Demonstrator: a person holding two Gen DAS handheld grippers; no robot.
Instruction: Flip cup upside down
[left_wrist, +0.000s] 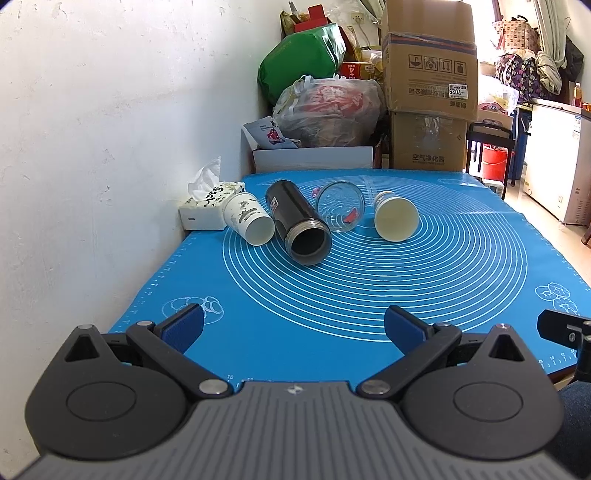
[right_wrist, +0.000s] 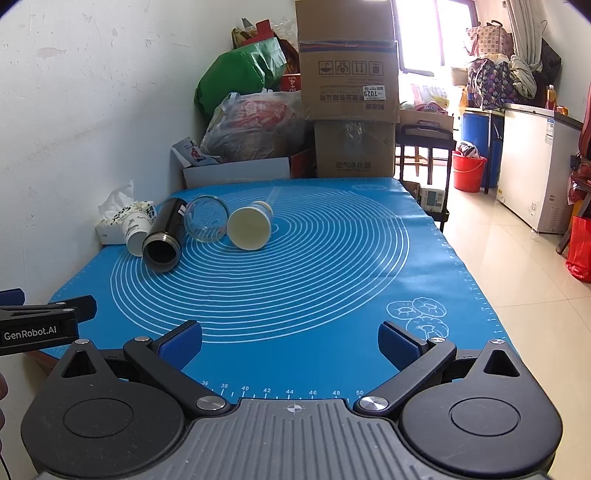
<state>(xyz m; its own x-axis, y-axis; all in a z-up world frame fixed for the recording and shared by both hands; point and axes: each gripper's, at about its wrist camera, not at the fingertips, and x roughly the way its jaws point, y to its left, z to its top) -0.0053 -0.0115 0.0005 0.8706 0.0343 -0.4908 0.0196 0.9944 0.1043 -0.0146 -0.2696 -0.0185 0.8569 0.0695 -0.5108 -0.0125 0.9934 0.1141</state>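
Note:
Several cups lie on their sides in a row on the blue mat (left_wrist: 369, 295), mouths toward me: a printed white paper cup (left_wrist: 249, 219), a black metal flask (left_wrist: 297, 221), a clear glass (left_wrist: 341, 208) and a cream cup (left_wrist: 395, 218). The right wrist view shows the same row: paper cup (right_wrist: 135, 232), flask (right_wrist: 166, 236), glass (right_wrist: 207, 219), cream cup (right_wrist: 249, 227). My left gripper (left_wrist: 293, 326) is open and empty at the mat's near edge. My right gripper (right_wrist: 290, 343) is open and empty, also near the front edge, to the right of the left one.
A tissue box (left_wrist: 207, 206) sits against the white wall (left_wrist: 110, 129) left of the cups. Cardboard boxes (left_wrist: 428, 92) and bags (left_wrist: 325, 110) are stacked behind the table. The table's right edge drops to a tiled floor (right_wrist: 517, 266). The left gripper's body (right_wrist: 37, 325) shows at the right view's left edge.

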